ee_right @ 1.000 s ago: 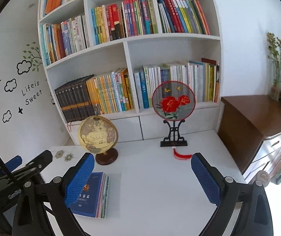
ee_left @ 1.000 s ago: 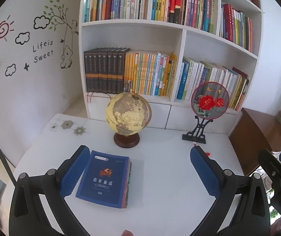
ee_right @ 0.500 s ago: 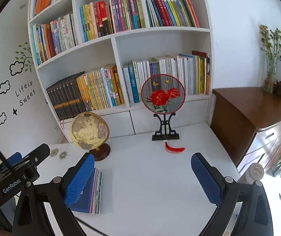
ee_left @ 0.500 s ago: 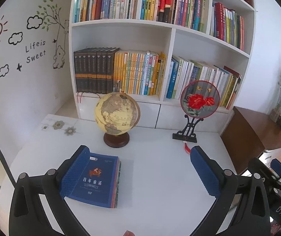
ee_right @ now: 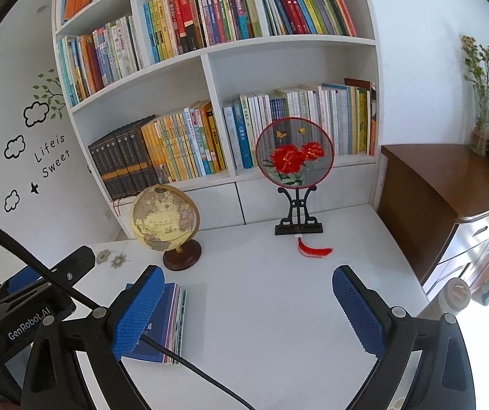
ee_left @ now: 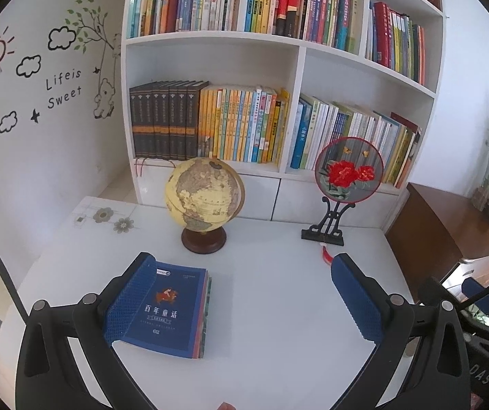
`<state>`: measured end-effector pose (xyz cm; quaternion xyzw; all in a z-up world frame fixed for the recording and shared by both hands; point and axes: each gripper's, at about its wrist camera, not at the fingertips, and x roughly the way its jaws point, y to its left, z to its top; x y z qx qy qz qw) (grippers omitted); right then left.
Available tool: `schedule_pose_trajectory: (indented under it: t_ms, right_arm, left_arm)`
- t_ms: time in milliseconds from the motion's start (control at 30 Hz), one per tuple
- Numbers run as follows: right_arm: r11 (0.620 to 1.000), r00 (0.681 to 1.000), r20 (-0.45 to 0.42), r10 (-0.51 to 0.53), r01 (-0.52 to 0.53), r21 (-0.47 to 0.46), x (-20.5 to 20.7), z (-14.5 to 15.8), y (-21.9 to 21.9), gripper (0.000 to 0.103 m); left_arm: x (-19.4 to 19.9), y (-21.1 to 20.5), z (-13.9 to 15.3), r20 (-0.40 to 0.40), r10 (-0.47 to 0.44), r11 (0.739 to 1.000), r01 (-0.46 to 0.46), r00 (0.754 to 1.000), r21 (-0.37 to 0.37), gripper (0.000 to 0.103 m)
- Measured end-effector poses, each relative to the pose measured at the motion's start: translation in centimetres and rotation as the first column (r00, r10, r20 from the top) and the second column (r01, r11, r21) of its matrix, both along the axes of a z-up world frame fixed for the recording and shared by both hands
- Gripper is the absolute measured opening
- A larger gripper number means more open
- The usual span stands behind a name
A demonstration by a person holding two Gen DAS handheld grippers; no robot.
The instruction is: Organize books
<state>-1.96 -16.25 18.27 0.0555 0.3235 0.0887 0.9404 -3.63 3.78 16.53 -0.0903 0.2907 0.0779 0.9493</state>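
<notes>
A small stack of books (ee_left: pixel 172 311) with a dark blue cover on top lies flat on the white table (ee_left: pixel 278 307), in front of the globe. My left gripper (ee_left: pixel 244 300) hangs open above the table, its left pad (ee_left: pixel 130 299) over the stack's left edge. In the right wrist view the same stack (ee_right: pixel 165 321) sits behind the left pad (ee_right: pixel 138 311) of my right gripper (ee_right: pixel 247 311), which is open and holds nothing. The white bookshelf (ee_left: pixel 295 68) behind the table is packed with upright books.
A globe (ee_left: pixel 205 198) on a wooden base and a round embroidered fan on a black stand (ee_left: pixel 347 171) stand at the table's back, a red tassel (ee_right: pixel 314 249) beside the fan. A brown wooden cabinet (ee_right: pixel 449 198) borders the table's right side. The left gripper's body (ee_right: pixel 22 314) shows at lower left.
Both views have shifted slightly; the book stack now sits closer under the left gripper's left pad. Both grippers stay open and the books have not moved.
</notes>
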Motion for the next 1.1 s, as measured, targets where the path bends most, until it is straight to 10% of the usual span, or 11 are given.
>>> schedule_pose_trajectory:
  t_ms: [1100]
  right_arm:
    - [0.998, 0.998, -0.023, 0.050, -0.049, 0.031, -0.4, -0.3, -0.1, 0.099]
  left_arm:
    - [-0.1, -0.9, -0.5, 0.004, 0.019, 0.999, -0.019, 1.000, 0.034, 0.102]
